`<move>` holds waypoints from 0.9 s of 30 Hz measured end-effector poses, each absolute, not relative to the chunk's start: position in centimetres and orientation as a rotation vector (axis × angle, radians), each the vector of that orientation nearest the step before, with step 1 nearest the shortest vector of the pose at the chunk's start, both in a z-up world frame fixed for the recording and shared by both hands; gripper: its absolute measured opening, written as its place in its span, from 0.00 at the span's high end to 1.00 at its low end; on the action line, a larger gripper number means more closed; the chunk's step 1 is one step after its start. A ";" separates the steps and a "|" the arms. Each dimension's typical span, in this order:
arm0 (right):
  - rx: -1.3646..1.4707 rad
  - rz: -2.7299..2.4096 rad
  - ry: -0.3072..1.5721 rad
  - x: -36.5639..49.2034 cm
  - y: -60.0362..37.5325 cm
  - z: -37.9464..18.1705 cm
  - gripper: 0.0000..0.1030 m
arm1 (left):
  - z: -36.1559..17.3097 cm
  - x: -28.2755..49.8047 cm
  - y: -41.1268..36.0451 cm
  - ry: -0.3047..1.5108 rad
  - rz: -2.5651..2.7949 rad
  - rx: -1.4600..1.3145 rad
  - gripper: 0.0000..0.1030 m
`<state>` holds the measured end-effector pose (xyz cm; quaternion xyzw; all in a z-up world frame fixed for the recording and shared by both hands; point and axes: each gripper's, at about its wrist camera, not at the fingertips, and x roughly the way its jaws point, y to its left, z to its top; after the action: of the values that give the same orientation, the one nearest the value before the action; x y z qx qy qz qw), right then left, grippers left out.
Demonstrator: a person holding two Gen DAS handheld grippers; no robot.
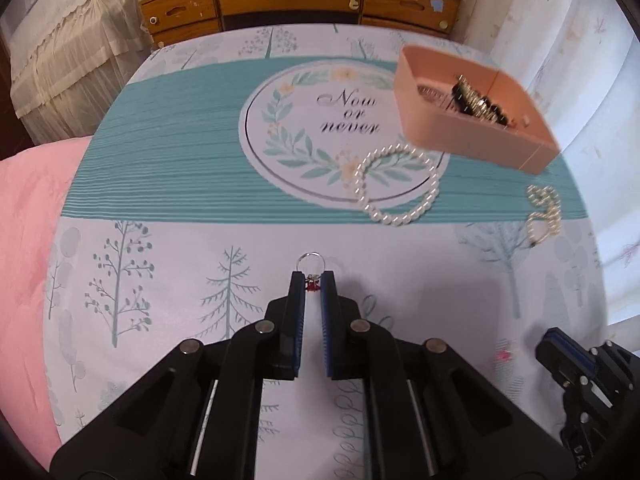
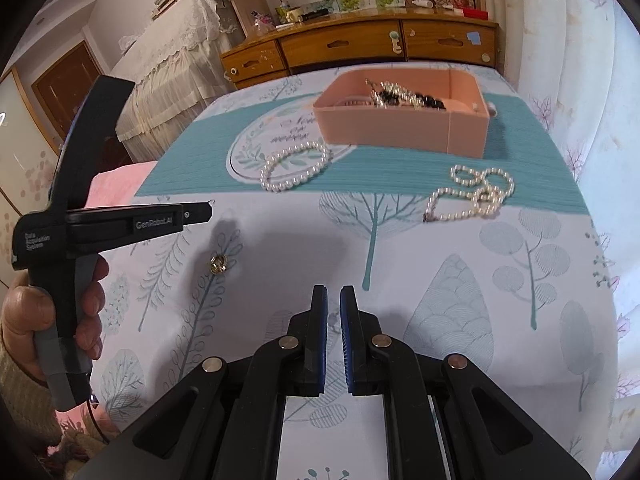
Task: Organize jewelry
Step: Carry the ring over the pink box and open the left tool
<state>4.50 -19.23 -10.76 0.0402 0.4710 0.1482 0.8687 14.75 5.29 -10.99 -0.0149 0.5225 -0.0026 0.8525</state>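
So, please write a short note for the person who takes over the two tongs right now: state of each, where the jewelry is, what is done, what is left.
Left tongs: shut on the ring with the red stone, low over the tablecloth.
Right tongs: shut, empty, above the cloth.
Pink box: at the far side, already holds a dark beaded piece.
Left to do: the held ring, the pearl bracelet, the tangled pearl strand and a small gold ring near the left tongs all lie outside the box.

Glossy pearl bracelet (image 1: pixel 396 184) at twelve o'clock on smooth printed tablecloth (image 1: pixel 160 184). Matt pink plastic box (image 1: pixel 468 128) beyond. Varnished wooden dresser (image 2: pixel 360 46) behind.
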 end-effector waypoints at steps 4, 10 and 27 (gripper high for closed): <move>0.070 0.312 0.924 5.4 -19.8 -8.1 0.93 | -7.3 15.9 4.7 1.081 -0.085 -0.068 0.95; 0.089 0.285 0.829 10.0 -22.3 -3.0 0.93 | -2.2 20.0 1.1 1.015 -0.182 -0.027 0.95; 0.323 0.220 1.063 28.4 -28.2 -6.1 0.93 | -6.5 34.8 -6.3 1.173 -0.276 -0.084 0.94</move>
<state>28.37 -28.23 -6.08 0.1531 0.5037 0.1044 0.8438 34.79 -6.35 -6.54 -0.0395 0.5515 -0.1297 0.8231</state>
